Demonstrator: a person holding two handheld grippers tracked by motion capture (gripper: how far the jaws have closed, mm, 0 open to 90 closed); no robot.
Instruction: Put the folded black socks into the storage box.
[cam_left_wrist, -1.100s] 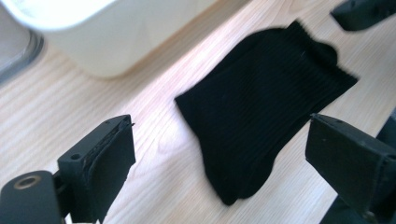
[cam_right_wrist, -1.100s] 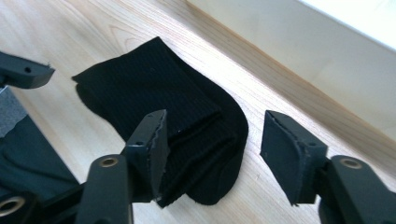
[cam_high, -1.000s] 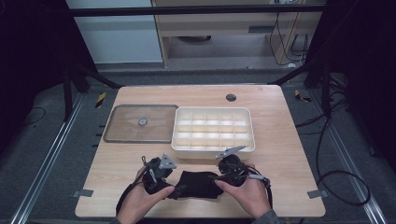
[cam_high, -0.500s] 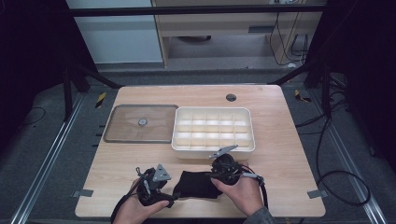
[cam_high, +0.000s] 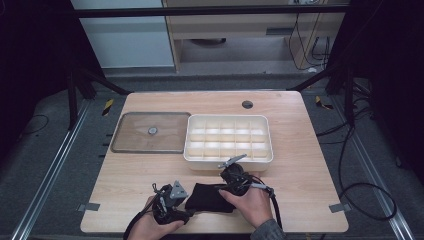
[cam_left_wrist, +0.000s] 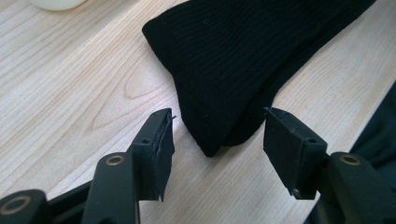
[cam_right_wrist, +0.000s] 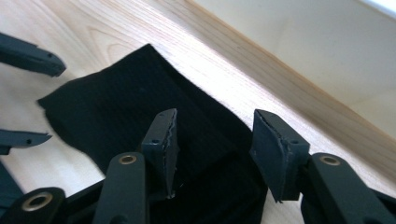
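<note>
A black ribbed sock lies flat near the table's front edge. My left gripper sits at its left end. In the left gripper view the jaws have just been closing, and the sock's rounded end lies between them untouched. My right gripper is over the sock's right end, and its jaws have just been opening, apart above the sock. The left gripper's fingertips show beyond the sock's far edge.
A white compartment box stands just behind the right gripper, its wall close by. A clear flat lid with a small knob lies left of the box. A round hole is in the table's back.
The left hand has drawn back toward the front edge and lower. The right gripper has shifted left over the sock. The sock has stayed in place.
</note>
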